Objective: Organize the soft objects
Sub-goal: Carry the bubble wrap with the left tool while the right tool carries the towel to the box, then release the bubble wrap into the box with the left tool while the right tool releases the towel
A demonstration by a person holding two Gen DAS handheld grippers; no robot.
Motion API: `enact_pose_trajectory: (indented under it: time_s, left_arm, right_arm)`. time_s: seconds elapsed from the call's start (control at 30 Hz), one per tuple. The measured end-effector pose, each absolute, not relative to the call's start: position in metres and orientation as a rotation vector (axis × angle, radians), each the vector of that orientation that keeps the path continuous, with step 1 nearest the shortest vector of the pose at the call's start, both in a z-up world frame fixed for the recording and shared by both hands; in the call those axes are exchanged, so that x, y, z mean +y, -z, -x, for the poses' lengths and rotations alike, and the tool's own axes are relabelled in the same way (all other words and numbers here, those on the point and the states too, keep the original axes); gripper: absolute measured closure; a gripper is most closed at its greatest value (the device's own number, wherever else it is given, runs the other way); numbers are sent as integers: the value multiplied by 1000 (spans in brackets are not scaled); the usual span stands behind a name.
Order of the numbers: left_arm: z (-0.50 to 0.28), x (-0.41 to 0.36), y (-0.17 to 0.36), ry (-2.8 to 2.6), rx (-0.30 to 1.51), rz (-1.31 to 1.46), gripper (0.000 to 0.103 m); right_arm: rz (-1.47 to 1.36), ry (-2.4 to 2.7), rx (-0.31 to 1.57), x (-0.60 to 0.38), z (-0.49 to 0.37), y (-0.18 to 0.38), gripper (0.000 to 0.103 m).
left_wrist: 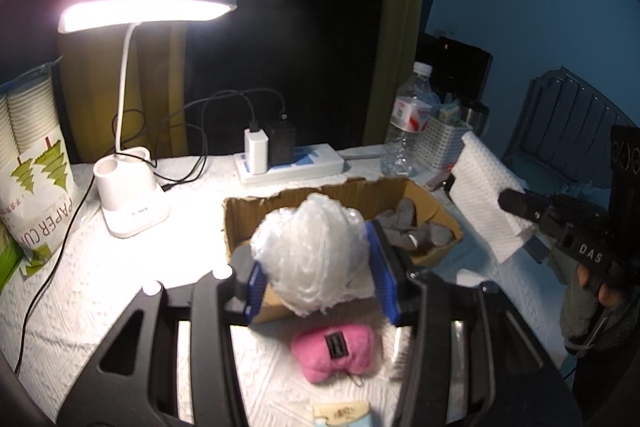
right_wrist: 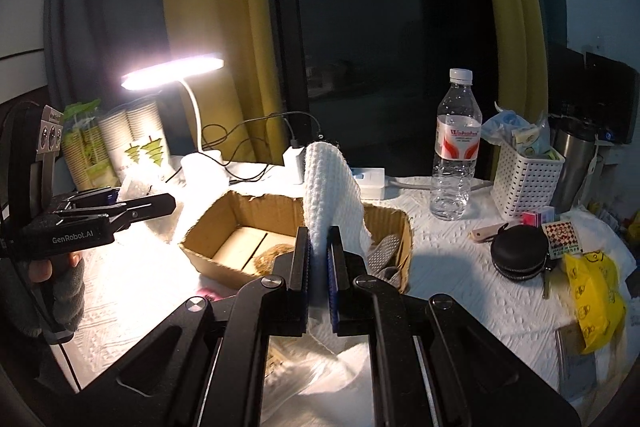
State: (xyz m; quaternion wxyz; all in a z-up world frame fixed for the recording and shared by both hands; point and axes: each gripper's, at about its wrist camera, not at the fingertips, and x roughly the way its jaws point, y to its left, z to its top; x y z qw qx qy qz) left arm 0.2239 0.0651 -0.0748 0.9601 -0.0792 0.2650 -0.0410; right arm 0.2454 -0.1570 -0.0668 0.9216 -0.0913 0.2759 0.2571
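Left wrist view shows the left gripper (left_wrist: 316,267) pinching a white fluffy ball (left_wrist: 310,255) of crinkled, shiny fibre, held just above the near wall of the cardboard box (left_wrist: 256,215); inside the box some grey knitted pieces (left_wrist: 416,231) already lie, so I judge the sorting is partly done. A pink plush toy (left_wrist: 334,349), soft and bone-shaped, waits on the bench (left_wrist: 100,287) in front of the box; it is still to be put away. Right wrist view shows the right gripper (right_wrist: 318,267) pressed tight on a white waffle-textured cloth (right_wrist: 330,187), which hangs folded above the box; the bench cover looks like embossed paper.
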Motion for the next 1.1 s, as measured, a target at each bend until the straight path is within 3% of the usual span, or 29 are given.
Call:
enact_pose_trajectory:
  time_s: [0.47,0.73,0.83,0.93,1.0,1.1]
  left_arm:
    - [-274,75,108,9,595,129,56]
    - [-289,82,127,-10,662,166,49]
    - [-289,82,128,-6,658,175,28]
    - [-288,84,125,-11,646,186,24]
    - [-286,84,124,-20,644,186,24]
    - [-282,82,121,-25,637,171,16]
  right_arm:
    - [231,-445,634,-149,-303,99,95]
    - [246,-394,714,-149,-330,129,95]
    - [250,-398,729,-146,-332,134,95]
    - [266,-408,752,-140,-334,140,85]
    - [272,-406,753,-138,-333,141,68]
    - [270,-409,754,-138,-330,139,65]
